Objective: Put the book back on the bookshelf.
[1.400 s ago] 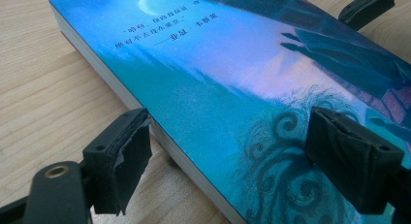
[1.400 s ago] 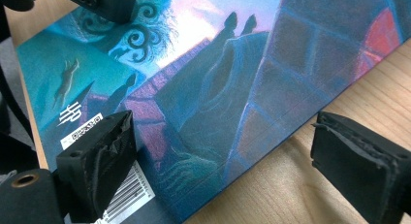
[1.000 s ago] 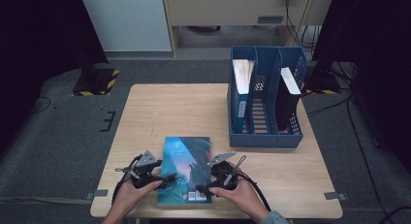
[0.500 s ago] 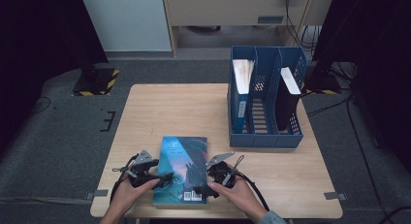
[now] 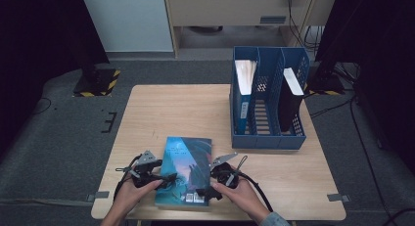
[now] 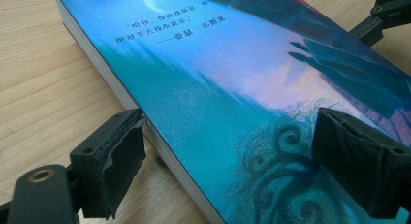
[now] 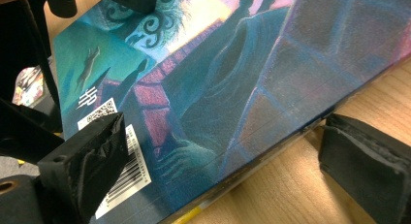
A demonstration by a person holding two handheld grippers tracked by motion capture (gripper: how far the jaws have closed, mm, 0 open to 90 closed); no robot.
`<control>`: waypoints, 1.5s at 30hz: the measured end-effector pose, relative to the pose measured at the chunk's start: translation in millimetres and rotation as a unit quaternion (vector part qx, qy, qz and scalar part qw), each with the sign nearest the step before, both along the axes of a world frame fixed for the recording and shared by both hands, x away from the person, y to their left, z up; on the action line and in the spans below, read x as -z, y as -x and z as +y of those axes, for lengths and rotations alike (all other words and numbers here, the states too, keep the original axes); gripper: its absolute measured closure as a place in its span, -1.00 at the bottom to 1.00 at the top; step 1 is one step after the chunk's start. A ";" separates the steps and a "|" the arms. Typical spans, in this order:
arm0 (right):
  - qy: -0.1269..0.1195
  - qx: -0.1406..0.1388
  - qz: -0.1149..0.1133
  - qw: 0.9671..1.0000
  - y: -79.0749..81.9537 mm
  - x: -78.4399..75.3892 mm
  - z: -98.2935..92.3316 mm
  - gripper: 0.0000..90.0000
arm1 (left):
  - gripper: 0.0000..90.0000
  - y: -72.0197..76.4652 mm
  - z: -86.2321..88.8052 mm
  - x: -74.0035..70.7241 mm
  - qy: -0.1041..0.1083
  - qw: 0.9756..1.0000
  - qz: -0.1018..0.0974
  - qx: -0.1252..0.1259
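A paperback book [image 5: 185, 167] with a blue-green illustrated cover lies flat near the front edge of the wooden table [image 5: 166, 113]. My left gripper [image 5: 166, 179] sits at the book's left edge. In the left gripper view the book [image 6: 218, 88] edge lies between the jaws [image 6: 232, 151], one pad beside the pages, the other above the cover. My right gripper [image 5: 203, 191] straddles the right edge; its jaws [image 7: 228, 151] stand apart from the book [image 7: 218, 78], one over the barcode, one over the table. Both pairs of jaws have just been opening.
A blue three-slot file holder [image 5: 268, 133] stands at the table's back right. Its left slot holds a folder of white papers [image 5: 243, 84], its right slot a black binder [image 5: 289, 101]. Bare wood lies between it and the book. A person's hands hold both grippers.
Both hands and the book have kept their places; no shift shows in the high view.
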State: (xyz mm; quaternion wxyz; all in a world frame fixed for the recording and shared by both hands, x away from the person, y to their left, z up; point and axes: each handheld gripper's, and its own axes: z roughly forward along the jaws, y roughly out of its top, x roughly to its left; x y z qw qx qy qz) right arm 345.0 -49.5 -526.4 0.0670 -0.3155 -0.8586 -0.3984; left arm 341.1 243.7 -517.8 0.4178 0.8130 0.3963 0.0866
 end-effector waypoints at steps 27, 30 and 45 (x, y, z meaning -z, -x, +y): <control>-0.042 0.026 0.008 0.999 -17.4 -11.9 8.4 -0.43 | -0.74 -3.3 1.3 -2.8 -0.005 1.000 0.023 -0.007; -0.037 0.020 0.009 0.999 -21.5 -12.8 12.6 -0.43 | -0.74 -3.8 1.7 -3.3 -0.007 1.000 0.027 -0.008; -0.028 0.018 0.000 0.999 -20.9 -11.1 14.7 -0.41 | -0.87 -5.7 -1.7 -8.5 -0.041 0.999 0.031 0.017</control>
